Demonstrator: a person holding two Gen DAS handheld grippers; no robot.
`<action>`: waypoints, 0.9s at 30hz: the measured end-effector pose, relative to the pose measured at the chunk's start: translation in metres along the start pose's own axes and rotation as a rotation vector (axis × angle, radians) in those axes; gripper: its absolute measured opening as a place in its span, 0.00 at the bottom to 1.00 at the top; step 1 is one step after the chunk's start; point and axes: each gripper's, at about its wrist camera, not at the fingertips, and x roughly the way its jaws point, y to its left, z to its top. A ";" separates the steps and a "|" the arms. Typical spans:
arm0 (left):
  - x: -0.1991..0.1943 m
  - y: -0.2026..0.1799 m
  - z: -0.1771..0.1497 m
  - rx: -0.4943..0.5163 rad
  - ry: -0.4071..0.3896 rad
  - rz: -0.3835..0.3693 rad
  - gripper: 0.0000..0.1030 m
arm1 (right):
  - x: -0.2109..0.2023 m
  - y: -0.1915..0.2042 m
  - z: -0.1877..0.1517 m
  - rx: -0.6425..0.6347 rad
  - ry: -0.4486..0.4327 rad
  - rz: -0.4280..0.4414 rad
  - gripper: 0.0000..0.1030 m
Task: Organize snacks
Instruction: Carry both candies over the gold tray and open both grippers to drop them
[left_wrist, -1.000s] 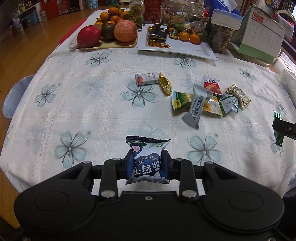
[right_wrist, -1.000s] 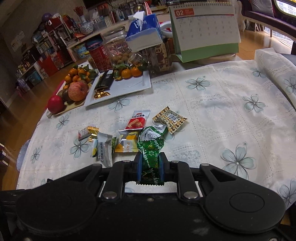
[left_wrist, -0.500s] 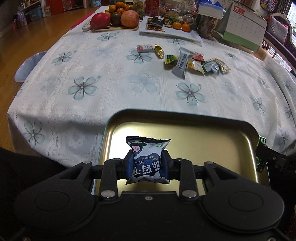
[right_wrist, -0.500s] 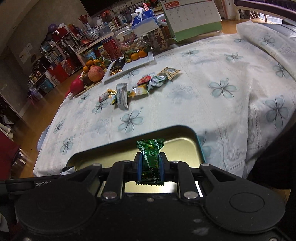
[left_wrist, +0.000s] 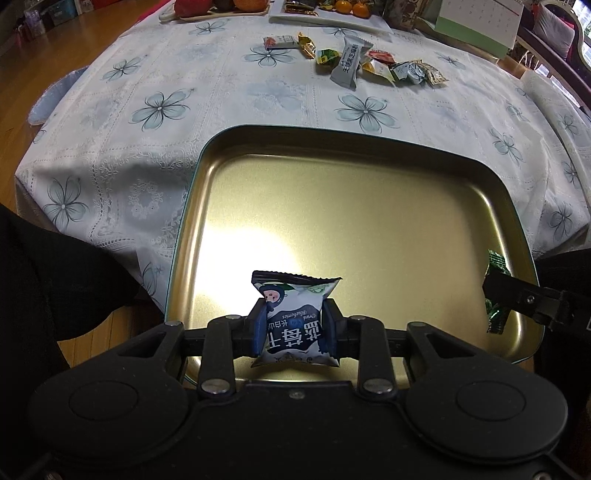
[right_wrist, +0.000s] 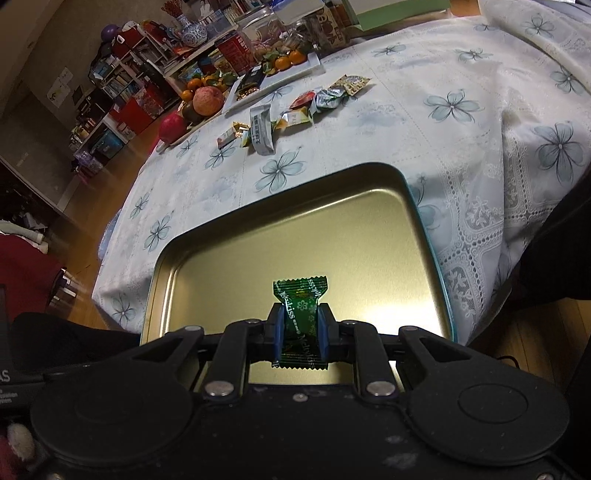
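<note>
A gold metal tray (left_wrist: 369, 177) lies at the table's near edge, bare inside; it also shows in the right wrist view (right_wrist: 236, 251). My left gripper (left_wrist: 294, 325) is shut on a blue-and-white dried-blueberry packet (left_wrist: 293, 317), held above the tray's near part. My right gripper (right_wrist: 300, 334) is shut on a green candy wrapper (right_wrist: 300, 321) above the tray; it also shows at the tray's right rim in the left wrist view (left_wrist: 496, 291). Several loose snack packets (left_wrist: 351, 62) lie in a row farther back on the tablecloth, also seen in the right wrist view (right_wrist: 295, 110).
A floral white tablecloth (left_wrist: 258, 99) covers the table. At the far side stand a white plate with oranges (right_wrist: 280, 74), a board with apples (right_wrist: 199, 107), jars and a desk calendar (left_wrist: 476, 26). Wooden floor (left_wrist: 37, 55) lies to the left.
Both grippers pulled back from the snack pile to the table's near edge, each keeping its snack. The tray came into view and now lies under both grippers, closer than before.
</note>
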 end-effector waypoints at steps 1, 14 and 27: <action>0.000 0.000 0.000 0.003 0.002 0.001 0.37 | 0.000 -0.001 -0.001 0.004 0.011 0.005 0.20; 0.002 0.010 0.002 -0.055 0.015 -0.020 0.38 | 0.006 0.003 -0.009 -0.019 0.075 -0.003 0.20; -0.009 0.011 0.004 -0.074 -0.072 -0.004 0.38 | 0.013 -0.002 -0.003 0.004 0.046 -0.035 0.20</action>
